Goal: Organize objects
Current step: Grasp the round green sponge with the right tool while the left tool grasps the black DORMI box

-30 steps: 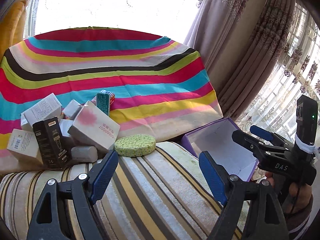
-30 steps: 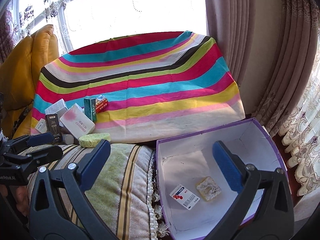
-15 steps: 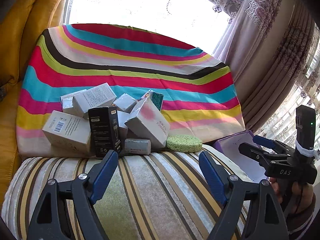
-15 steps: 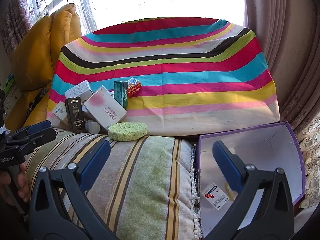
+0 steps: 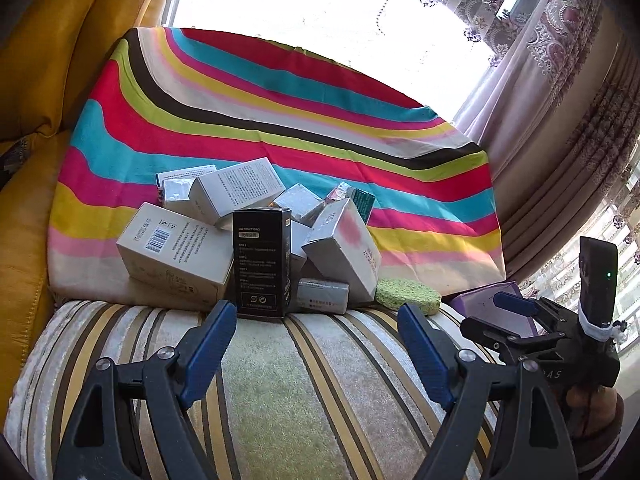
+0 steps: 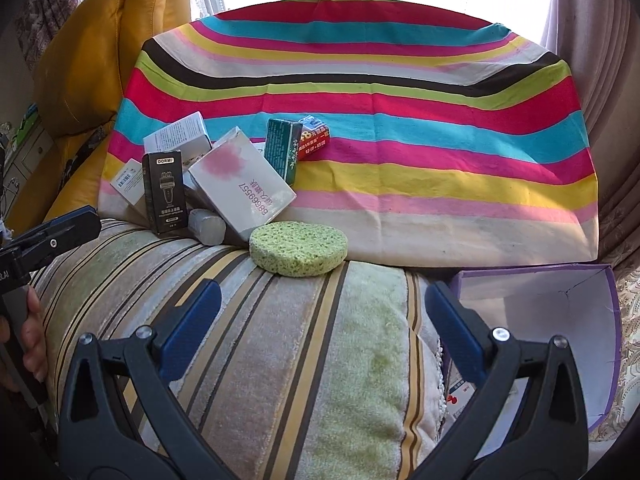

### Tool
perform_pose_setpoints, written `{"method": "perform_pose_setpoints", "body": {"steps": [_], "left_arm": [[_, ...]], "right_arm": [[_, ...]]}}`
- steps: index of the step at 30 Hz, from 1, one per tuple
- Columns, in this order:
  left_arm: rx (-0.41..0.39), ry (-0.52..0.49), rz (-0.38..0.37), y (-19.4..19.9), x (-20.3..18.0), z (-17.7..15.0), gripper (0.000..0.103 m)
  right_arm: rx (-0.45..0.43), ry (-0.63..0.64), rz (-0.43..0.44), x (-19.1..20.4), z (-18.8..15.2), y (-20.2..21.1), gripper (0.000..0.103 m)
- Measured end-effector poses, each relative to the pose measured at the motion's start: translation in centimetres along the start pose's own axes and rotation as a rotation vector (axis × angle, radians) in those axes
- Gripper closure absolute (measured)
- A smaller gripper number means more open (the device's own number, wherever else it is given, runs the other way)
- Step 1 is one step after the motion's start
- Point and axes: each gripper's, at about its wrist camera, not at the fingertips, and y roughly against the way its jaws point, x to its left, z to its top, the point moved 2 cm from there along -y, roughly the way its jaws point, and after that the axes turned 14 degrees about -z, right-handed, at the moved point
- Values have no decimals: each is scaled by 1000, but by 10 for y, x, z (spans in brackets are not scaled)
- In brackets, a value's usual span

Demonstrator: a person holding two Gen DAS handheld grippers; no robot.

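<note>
A pile of several small cartons leans against the striped cloth at the back of the cushion. It includes a black box point(image 5: 262, 262) point(image 6: 166, 194), a white box with a pink blot point(image 5: 344, 252) point(image 6: 240, 188), a green box point(image 6: 284, 150) and a red packet point(image 6: 316, 136). A round green sponge point(image 5: 408, 294) point(image 6: 298, 254) lies just right of the pile. My left gripper point(image 5: 316, 316) point(image 6: 80, 226) is open and empty, short of the black box. My right gripper point(image 6: 322, 296) point(image 5: 486, 314) is open and empty, just short of the sponge. A purple box point(image 6: 532, 270) point(image 5: 480, 300) sits at the right with a small card point(image 6: 460, 396) inside.
The striped seat cushion point(image 5: 300, 380) point(image 6: 280, 340) runs under both grippers. The rainbow-striped cloth point(image 5: 280, 128) point(image 6: 380, 120) covers the backrest. A yellow leather chair point(image 5: 48, 80) point(image 6: 100, 60) stands at the left, and curtains point(image 5: 560, 140) hang at the right. A hand point(image 6: 32, 336) holds the left gripper's handle.
Both grippers have swung left, toward the pile of cartons. The purple box has slid to the right edge of both views, and the pile and sponge now look nearer.
</note>
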Motion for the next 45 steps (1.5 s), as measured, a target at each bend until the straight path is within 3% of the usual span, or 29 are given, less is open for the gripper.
{"method": "perform_pose_setpoints", "body": {"steps": [17,30,33,36,41,45], "left_arm": [[30,27,81,-27,30,30,28],[57,-6,128,-55,36,52,31],[73,-10,130,-61,39,54,42],[91,-17,113,-66,38,53,60],[82,-23,105,-62,35,48,62],[57,-14,96,-51,30,44,63]], "right_arm": [[85,77,7,25,17,-48,0],[117,83,-21,29,29,-73,1],[124,90,-28,30,30,-79,1],[126,91,-26,30,29,-80,1],[139,91,-12,31,25,-82,19],[121,86,-14,30,21,-78,19]]}}
